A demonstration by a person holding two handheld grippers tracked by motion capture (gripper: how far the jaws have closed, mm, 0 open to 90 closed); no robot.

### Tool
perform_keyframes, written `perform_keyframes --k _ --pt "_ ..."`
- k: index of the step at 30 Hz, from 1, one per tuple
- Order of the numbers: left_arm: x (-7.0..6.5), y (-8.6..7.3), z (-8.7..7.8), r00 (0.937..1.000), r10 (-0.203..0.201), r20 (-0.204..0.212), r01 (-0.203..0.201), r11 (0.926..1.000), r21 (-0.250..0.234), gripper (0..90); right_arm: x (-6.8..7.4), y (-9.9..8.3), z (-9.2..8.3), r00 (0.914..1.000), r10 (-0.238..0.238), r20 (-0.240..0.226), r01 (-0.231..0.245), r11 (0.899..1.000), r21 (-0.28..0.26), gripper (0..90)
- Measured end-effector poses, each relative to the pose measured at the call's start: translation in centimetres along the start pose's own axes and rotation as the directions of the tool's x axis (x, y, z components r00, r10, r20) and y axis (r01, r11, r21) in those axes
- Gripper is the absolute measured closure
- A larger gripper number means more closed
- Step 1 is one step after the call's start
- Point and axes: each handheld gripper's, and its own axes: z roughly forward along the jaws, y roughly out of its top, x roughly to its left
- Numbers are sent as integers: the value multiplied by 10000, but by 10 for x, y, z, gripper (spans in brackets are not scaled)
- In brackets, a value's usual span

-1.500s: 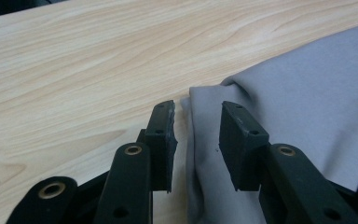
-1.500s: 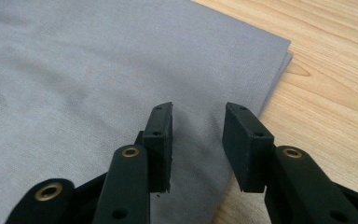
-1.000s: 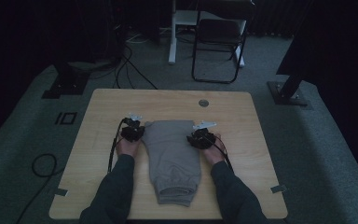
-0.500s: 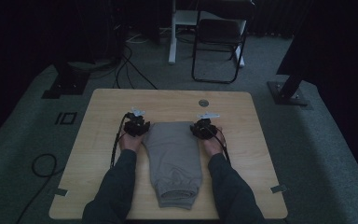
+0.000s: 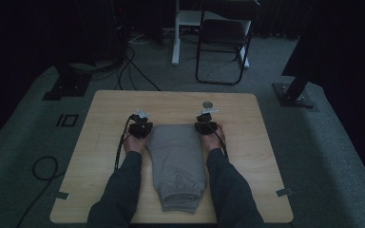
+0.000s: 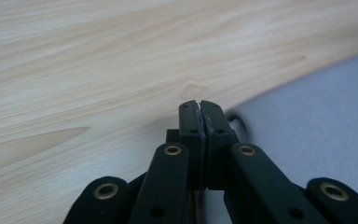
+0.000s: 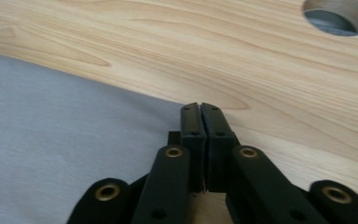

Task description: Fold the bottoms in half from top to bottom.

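Observation:
A grey folded garment (image 5: 178,161) lies lengthwise on the wooden table (image 5: 171,102), its rolled waistband nearest the person. My left gripper (image 5: 140,124) rests at the garment's far left corner. In the left gripper view its jaws (image 6: 200,103) have just been closing and stand shut, with the cloth edge (image 6: 307,116) just to their right and nothing seen between them. My right gripper (image 5: 205,122) sits at the far right corner. Its jaws (image 7: 200,106) have just been closing too and stand shut at the cloth's edge (image 7: 51,116), nothing visible between the pads.
A round cable hole (image 5: 207,104) pierces the table just beyond the right gripper and appears again as the hole (image 7: 338,16). A folding chair (image 5: 221,45) and cables stand on the carpet behind the table. Bare wood lies on both sides of the garment.
The right hand has slid away from the person along the garment's right side to its far corner. The left hand has barely shifted. The garment's far end looks narrower.

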Motion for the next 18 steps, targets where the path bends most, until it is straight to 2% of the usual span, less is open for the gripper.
perform_keyframes --k 2,4,6,8,10,12,14,16,18 --pt "4 -1 -4 9988 -394 -278 388 9990 -229 887 -2 -1 -1 10000 42 72 -42 10000 -49 900" --pt "10 -2 -9 9963 -787 -351 773 9963 -382 887 -5 -2 -2 9998 79 159 -78 10000 -25 900" --pt "11 -3 -9 9956 -863 -374 847 9956 -409 885 -6 -3 -2 9999 151 80 -151 9999 -81 900" --pt "9 -2 -9 9940 -838 -700 812 9960 -384 828 -5 -3 -1 9997 236 44 -236 9996 -122 870" --pt "10 -1 -9 9940 -1008 -422 990 9941 -446 745 -6 -2 0 9991 398 139 -395 9990 -194 766" --pt "8 1 -8 9956 -864 -367 849 9955 -409 700 -9 0 -2 9970 771 -67 -773 9963 -367 682" --pt "7 1 -6 9973 -704 -226 697 9970 -325 647 -11 1 -3 9954 938 -199 -947 9941 -533 622" --pt "6 1 -3 9973 -717 -132 715 9973 -162 616 -11 1 -2 9949 877 -501 -903 9945 -525 583" --pt "7 -2 2 9963 -861 -75 862 9962 151 594 -9 1 -1 9965 630 -546 -652 9971 -403 564"
